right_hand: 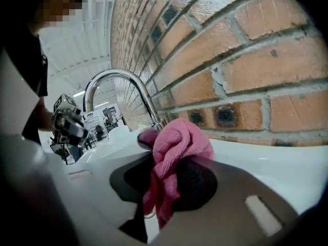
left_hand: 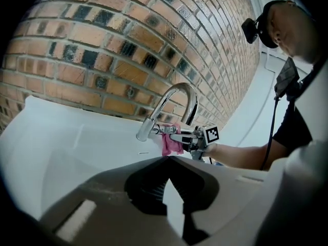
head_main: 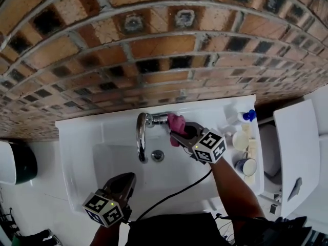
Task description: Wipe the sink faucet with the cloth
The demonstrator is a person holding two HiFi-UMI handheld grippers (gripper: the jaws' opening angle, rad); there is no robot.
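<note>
The right gripper [right_hand: 165,174] is clenched on the pink cloth [right_hand: 177,143]. The cloth is bunched into a lump between the two jaws, with its bulk pushed out past the tips and a tail hanging down through the gap. From the head view, this right gripper [head_main: 175,132] reaches across the sink [head_main: 77,137] from the right. The cloth [head_main: 176,122] at its tip is pressed against the base end of the faucet [head_main: 141,137], where the chrome neck meets the back ledge. The left gripper view shows the same contact from the side: the cloth [left_hand: 171,144] hangs just under the chrome lever, touching it. The right gripper [left_hand: 185,136] lies level behind it, and the faucet [left_hand: 180,93] arches above both. In the right gripper view the faucet [right_hand: 110,76] curves up and away to the left, its stem rising just behind the cloth.

The left gripper [left_hand: 169,159] has its jaws drawn together with nothing between them, only a thin pale sliver showing below the tips. In the head view the left gripper [head_main: 130,179] sits low at the front of the basin, well apart from the faucet. The drain [head_main: 158,156] lies between the two grippers.

A black cable [head_main: 174,193] trails from the right gripper toward the person. A blue-capped bottle [head_main: 246,116] and cups [head_main: 240,140] stand on the sink's right ledge. The brick wall [head_main: 154,50] rises behind.
</note>
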